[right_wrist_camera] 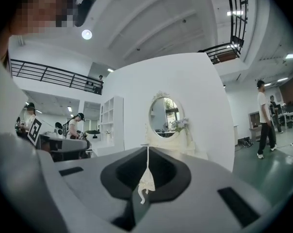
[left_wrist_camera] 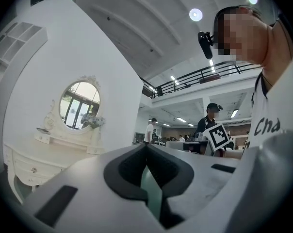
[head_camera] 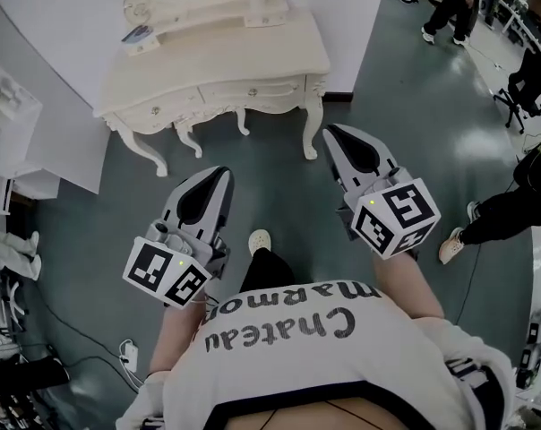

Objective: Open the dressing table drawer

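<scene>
Head view, looking steeply down: a cream dressing table (head_camera: 226, 56) stands against a white wall, and I stand in front of it on a green floor (head_camera: 279, 159), well apart from it. Its middle drawer (head_camera: 251, 90) sits in the front edge facing me, with a small knob at its centre; the drawer front runs side to side, so I judge it must be pulled straight out from the dressing table toward me. My left fingers (head_camera: 218, 195) and right fingers (head_camera: 339, 143) both point level at the dressing table, and both pairs are clenched together with nothing between them. The right pair is nearer, close to the dressing table's front right leg, with the knob ahead and to its left. The left pair hangs farther back, the knob ahead and to its right
</scene>
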The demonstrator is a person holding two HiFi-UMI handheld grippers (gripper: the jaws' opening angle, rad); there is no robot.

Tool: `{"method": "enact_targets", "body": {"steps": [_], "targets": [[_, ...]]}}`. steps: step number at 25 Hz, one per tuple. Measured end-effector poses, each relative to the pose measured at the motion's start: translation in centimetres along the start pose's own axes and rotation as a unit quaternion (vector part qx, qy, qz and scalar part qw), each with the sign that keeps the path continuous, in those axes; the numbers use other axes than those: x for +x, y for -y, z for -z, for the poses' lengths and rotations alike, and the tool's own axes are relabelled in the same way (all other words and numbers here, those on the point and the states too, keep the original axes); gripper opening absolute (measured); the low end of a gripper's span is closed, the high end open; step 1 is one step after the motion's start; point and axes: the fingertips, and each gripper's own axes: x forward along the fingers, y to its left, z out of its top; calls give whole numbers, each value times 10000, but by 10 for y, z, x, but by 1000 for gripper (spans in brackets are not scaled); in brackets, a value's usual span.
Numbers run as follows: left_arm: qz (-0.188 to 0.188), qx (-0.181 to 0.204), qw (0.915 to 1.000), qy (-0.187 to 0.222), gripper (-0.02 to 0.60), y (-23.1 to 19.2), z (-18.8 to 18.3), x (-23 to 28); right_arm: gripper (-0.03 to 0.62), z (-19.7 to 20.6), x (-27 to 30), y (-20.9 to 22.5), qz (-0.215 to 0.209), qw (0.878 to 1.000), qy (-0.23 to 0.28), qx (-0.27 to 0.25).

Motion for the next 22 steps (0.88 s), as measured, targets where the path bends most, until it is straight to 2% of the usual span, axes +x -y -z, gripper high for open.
{"method": "enact_targets", "body": {"steps": [14,22], "targets": [[276,15,9995,147,23,-140,-51,80,26,-35,151,27,192,9992,27,-357],[607,129,9980,118,23,-199,-64,110,26,-44,214,39,428,9982,102,-410]]}}
